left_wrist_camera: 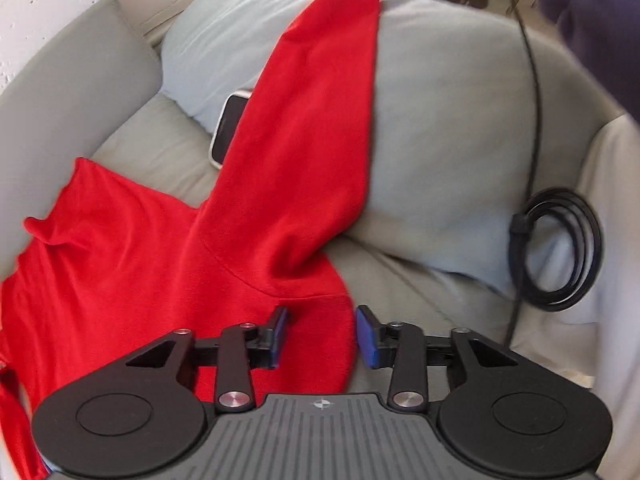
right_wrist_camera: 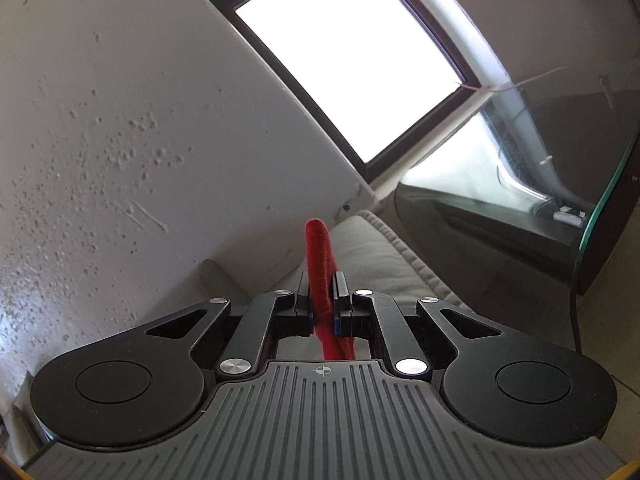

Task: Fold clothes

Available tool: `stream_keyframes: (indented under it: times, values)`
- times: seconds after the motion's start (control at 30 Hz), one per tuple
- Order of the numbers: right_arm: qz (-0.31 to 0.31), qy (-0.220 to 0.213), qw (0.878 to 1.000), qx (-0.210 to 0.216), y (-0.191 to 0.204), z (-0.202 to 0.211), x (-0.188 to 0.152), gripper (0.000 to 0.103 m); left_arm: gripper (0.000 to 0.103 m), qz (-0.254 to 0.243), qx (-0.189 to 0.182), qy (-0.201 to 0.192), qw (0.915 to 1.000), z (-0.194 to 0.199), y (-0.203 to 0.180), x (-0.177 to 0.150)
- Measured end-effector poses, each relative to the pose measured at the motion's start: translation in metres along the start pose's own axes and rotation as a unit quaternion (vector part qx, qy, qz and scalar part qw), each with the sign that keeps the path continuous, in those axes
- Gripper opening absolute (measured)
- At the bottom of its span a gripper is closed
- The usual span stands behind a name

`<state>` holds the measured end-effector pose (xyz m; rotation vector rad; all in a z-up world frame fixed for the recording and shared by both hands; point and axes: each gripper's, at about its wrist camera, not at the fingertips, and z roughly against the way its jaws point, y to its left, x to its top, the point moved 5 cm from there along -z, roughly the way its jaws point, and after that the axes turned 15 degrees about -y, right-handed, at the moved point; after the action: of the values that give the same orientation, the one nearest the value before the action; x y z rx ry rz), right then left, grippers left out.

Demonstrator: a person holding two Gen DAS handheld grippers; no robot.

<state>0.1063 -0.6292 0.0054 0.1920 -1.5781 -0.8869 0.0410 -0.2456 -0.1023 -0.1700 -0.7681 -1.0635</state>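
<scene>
Pinching a fold of the red garment (right_wrist_camera: 318, 256) between its pads, your right gripper (right_wrist_camera: 322, 304) holds the cloth raised, a strip of it rising toward twelve o'clock in the left wrist view. Your left gripper (left_wrist_camera: 322, 332) hangs with its fingers spread and gripping nothing, just above the garment's lower edge, which lies on the sofa (left_wrist_camera: 420, 280) seat from six round to nine o'clock.

You seem to be partway through lifting or laying over one section; whether that opens the garment out or closes a fold, I can't tell. Your left gripper could take or pin the flat edge below it.

A phone (left_wrist_camera: 230, 128) sits at eleven o'clock, half under the raised cloth, against a cushion (left_wrist_camera: 440, 120). A coiled black cable (left_wrist_camera: 560, 248) lies at three o'clock and could snag.
</scene>
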Motion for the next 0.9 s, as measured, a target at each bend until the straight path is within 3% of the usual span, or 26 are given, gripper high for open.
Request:
stream_keyframes:
  times: [0.07, 0.1, 0.13, 0.23, 0.43, 0.7, 0.8, 0.87, 0.9]
  values:
    - [0.0, 0.002, 1.0, -0.006, -0.004, -0.003, -0.002, 0.008, 0.023, -0.008, 0.004, -0.007, 0.9999, 0.0, -0.003, 0.004]
    - [0.0, 0.002, 1.0, -0.01, -0.006, -0.004, -0.002, 0.008, 0.004, -0.014, 0.003, -0.018, 0.9997, 0.005, -0.002, 0.006]
    - [0.001, -0.002, 1.0, -0.015, -0.009, -0.005, -0.002, 0.008, 0.002, -0.02, 0.002, -0.028, 0.9994, 0.01, 0.0, 0.009]
    - [-0.005, -0.021, 0.999, -0.035, -0.019, -0.008, 0.004, 0.008, 0.001, 0.006, -0.026, -0.066, 0.9975, 0.033, 0.02, 0.018]
    - [-0.001, -0.033, 0.997, -0.077, -0.037, -0.013, 0.008, 0.008, 0.001, 0.074, -0.089, -0.085, 0.9896, 0.061, 0.057, 0.012]
    - [0.058, 0.002, 0.989, -0.138, -0.054, -0.029, -0.007, 0.009, 0.001, -0.004, -0.096, -0.048, 0.9942, 0.01, 0.006, -0.017]
    - [0.097, 0.016, 0.972, -0.213, -0.074, -0.031, -0.013, 0.016, 0.007, 0.033, -0.101, -0.049, 0.9931, 0.014, 0.014, -0.017]
    - [0.104, 0.011, 0.963, -0.248, -0.084, -0.027, -0.009, 0.032, 0.012, 0.053, -0.094, -0.044, 0.9932, 0.018, 0.019, -0.018]
    - [0.097, 0.003, 0.964, -0.248, -0.083, -0.023, -0.003, 0.035, 0.012, 0.059, -0.095, -0.046, 0.9926, 0.021, 0.02, -0.018]
